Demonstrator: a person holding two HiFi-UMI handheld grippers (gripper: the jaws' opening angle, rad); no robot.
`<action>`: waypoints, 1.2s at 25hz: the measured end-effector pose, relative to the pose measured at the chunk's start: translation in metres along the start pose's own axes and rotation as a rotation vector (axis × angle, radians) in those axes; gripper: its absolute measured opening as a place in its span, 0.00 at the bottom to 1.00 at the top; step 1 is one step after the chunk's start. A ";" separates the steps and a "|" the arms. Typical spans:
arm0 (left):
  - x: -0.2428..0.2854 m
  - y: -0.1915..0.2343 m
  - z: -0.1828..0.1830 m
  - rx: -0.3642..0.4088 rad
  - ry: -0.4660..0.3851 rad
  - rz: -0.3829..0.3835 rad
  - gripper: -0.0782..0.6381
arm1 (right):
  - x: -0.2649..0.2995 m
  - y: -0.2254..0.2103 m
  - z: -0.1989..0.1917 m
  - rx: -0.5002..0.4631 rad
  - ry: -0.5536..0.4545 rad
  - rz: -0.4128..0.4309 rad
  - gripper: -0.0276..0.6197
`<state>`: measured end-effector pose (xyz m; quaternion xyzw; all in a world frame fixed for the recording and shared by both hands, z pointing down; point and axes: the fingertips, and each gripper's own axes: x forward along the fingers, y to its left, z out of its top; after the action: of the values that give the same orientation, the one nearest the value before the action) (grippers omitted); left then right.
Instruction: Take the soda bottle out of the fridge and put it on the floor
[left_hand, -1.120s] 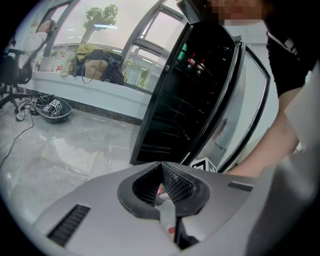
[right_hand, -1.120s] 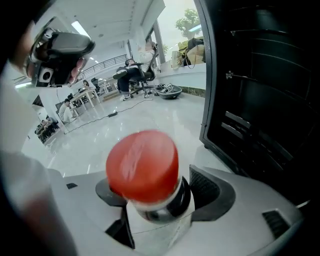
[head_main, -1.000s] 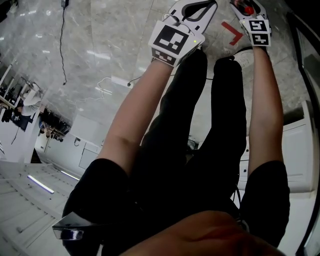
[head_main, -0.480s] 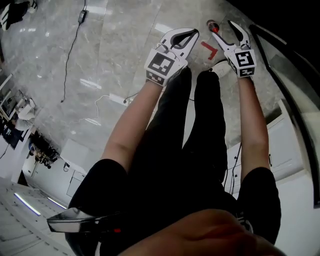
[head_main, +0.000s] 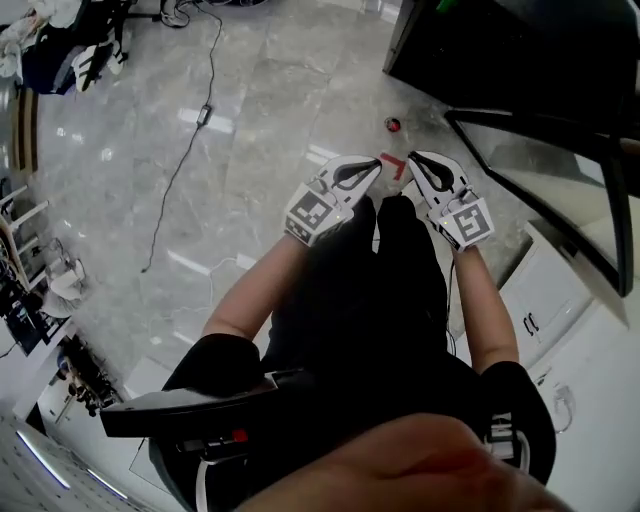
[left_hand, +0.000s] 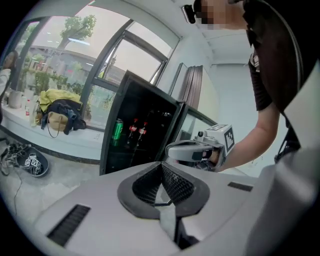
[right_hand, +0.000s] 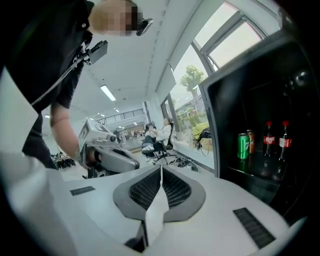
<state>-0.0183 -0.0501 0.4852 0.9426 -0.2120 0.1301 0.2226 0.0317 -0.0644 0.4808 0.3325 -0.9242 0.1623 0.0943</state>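
Seen from above in the head view, a soda bottle (head_main: 393, 125) with a red cap stands alone on the marble floor before the black fridge (head_main: 470, 55). My right gripper (head_main: 415, 159) hovers a short way nearer to me; its jaws are closing, pads together with nothing between them (right_hand: 160, 186). My left gripper (head_main: 373, 167) hangs beside it, shut and empty (left_hand: 161, 184). Inside the open fridge stand a green can (right_hand: 243, 145) and two cola bottles (right_hand: 268, 140), which the left gripper view shows too: bottles (left_hand: 134, 128) and can (left_hand: 116, 131).
A red tape mark (head_main: 394, 165) lies on the floor between the grippers and the bottle. The fridge's glass door (head_main: 545, 190) swings out at the right. A black cable (head_main: 190, 140) runs across the floor at the left. White cabinets (head_main: 560, 310) stand at my right.
The right gripper, open beside the bottle earlier, has pulled back and its jaws have come together. The bottle stays on the floor. Both grippers sit lower in the view, more floor showing.
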 end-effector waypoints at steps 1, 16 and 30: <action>-0.008 -0.011 0.012 0.005 -0.008 -0.012 0.12 | -0.009 0.009 0.017 0.008 -0.023 -0.005 0.06; -0.063 -0.095 0.162 0.184 -0.104 -0.139 0.12 | -0.087 0.092 0.181 0.026 -0.116 -0.007 0.06; -0.069 -0.116 0.225 0.244 -0.194 -0.141 0.12 | -0.099 0.094 0.249 -0.138 -0.214 0.016 0.06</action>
<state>0.0082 -0.0392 0.2248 0.9834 -0.1483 0.0473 0.0936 0.0301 -0.0288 0.1991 0.3334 -0.9406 0.0625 0.0164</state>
